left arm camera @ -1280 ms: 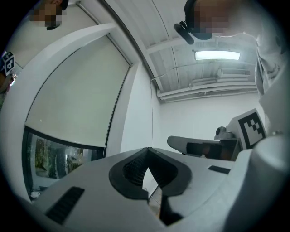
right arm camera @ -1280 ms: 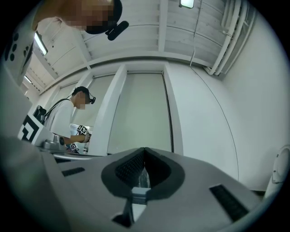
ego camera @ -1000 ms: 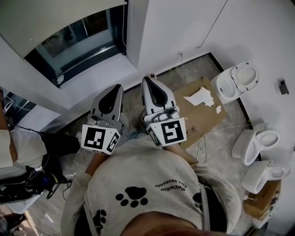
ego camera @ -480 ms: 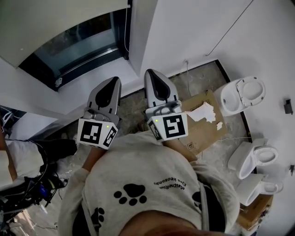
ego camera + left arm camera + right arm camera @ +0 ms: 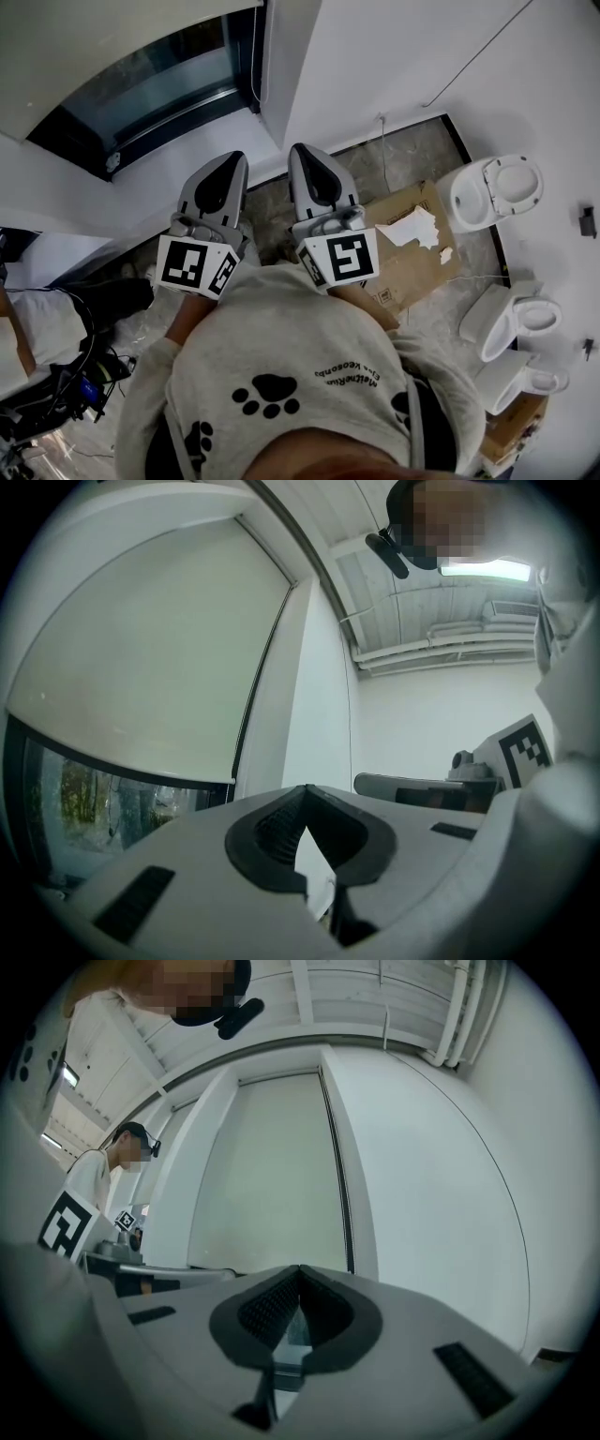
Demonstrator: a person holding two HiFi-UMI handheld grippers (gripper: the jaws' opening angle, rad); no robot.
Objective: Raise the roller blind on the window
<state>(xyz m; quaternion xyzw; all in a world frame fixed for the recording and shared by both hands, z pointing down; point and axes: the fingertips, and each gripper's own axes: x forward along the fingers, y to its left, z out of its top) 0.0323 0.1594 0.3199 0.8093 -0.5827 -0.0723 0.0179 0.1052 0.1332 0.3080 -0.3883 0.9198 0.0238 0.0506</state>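
Since a second ago both claws have travelled forward towards the window wall, and the window (image 5: 159, 94) now sits larger and closer at the far left of the head view. The left claw (image 5: 231, 159) and right claw (image 5: 302, 150) are held side by side, pointing at the wall below the sill. Each has its jaws pressed together with nothing between them, as the left gripper view (image 5: 305, 791) and right gripper view (image 5: 300, 1269) both show.

The roller blind (image 5: 141, 667) hangs low, covering most of the pane and leaving only a strip of glass (image 5: 94, 808) bare at the bottom. A thin line, possibly its cord (image 5: 254, 66), runs down the window's right edge, well apart from both claws. By my reading the raising has not begun: reaching the cord, gripping it and pulling all remain.
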